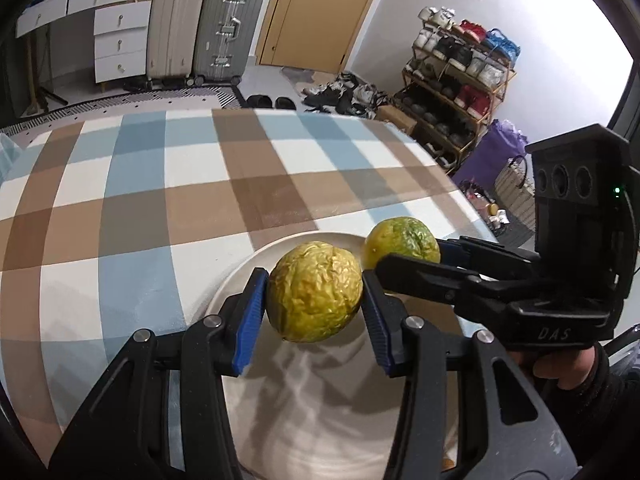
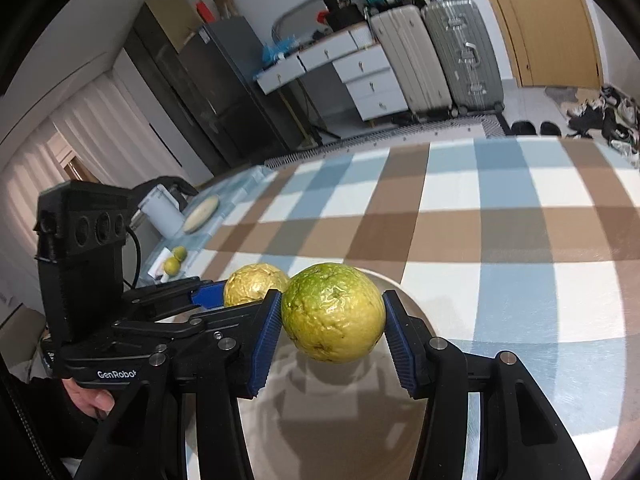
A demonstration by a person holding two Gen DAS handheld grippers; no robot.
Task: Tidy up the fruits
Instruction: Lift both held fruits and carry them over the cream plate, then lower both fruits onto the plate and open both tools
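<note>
1. The left hand-held gripper (image 1: pixel 315 312) is clamping a wrinkled yellow fruit (image 1: pixel 315 292) between its blue pads (image 1: pixel 250 320), one pad pressing each side.
2. That wrinkled yellow fruit is hanging over the white plate (image 1: pixel 224 292); its shadow is falling on the plate below, and whether it is touching the plate cannot be told.
3. The right hand-held gripper (image 2: pixel 332 326) is gripping a greener fruit (image 2: pixel 333 312), with both ribbed blue pads (image 2: pixel 266 332) pressing against its sides.
4. In the left wrist view the greener fruit (image 1: pixel 402 242) is sitting just beside the wrinkled one, over the plate's far rim — the two fruits look nearly touching.
5. In the right wrist view the wrinkled fruit (image 2: pixel 256 284) is showing behind the greener one, with the left gripper (image 2: pixel 208 296) reaching in from the left.
6. The plate is lying on the worktop (image 1: pixel 160 200), which is wearing a checked cloth of blue, brown and white.
7. Two more small yellow-green fruits (image 2: pixel 176 260) are lying well apart at the worktop's far left edge, near a pale cylindrical container (image 2: pixel 162 210).
</note>
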